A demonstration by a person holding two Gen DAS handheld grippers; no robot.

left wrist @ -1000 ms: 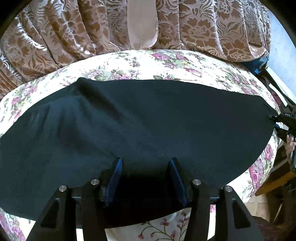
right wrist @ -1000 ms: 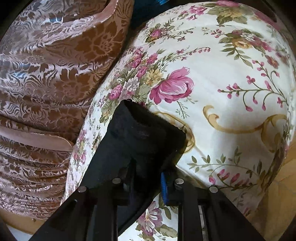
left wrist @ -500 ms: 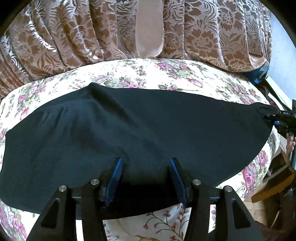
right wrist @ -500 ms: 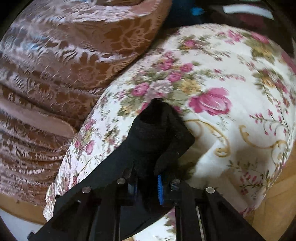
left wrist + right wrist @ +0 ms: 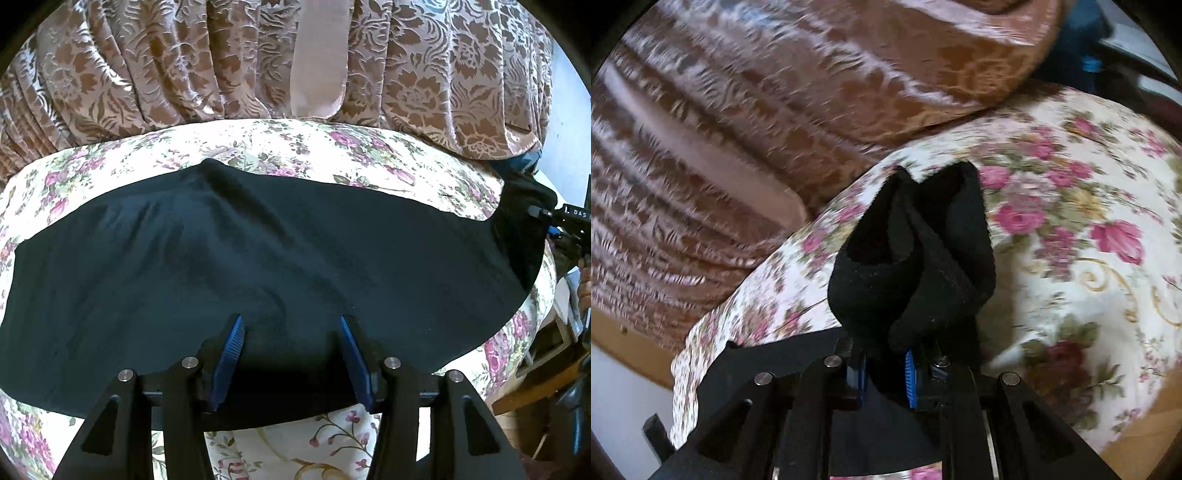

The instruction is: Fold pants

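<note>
1. We see the black pants (image 5: 258, 266) spread across the floral bedspread (image 5: 295, 147), brown patterned drapery (image 5: 147, 62) behind.
2. Our left gripper (image 5: 291, 328) stands apart over them.
3. Our right gripper (image 5: 886, 373) clamps their bunched end.

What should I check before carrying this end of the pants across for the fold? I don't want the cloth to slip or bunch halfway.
1. Right gripper shut on the pants: ok, cloth bunches up out of its blue pads.
2. Held end lifted off the floral bedspread: ok, it stands raised in the right wrist view.
3. Left gripper holding the near edge: not ok, its jaws stand apart over the cloth and grip nothing.
4. Body of the pants lying flat: mostly ok, with soft ridges toward the far left.
5. Both layers caught in the right grip: cannot tell, the bunch hides the edges.
6. Landing area free: ok, only bedspread and brown curtain beyond.
</note>
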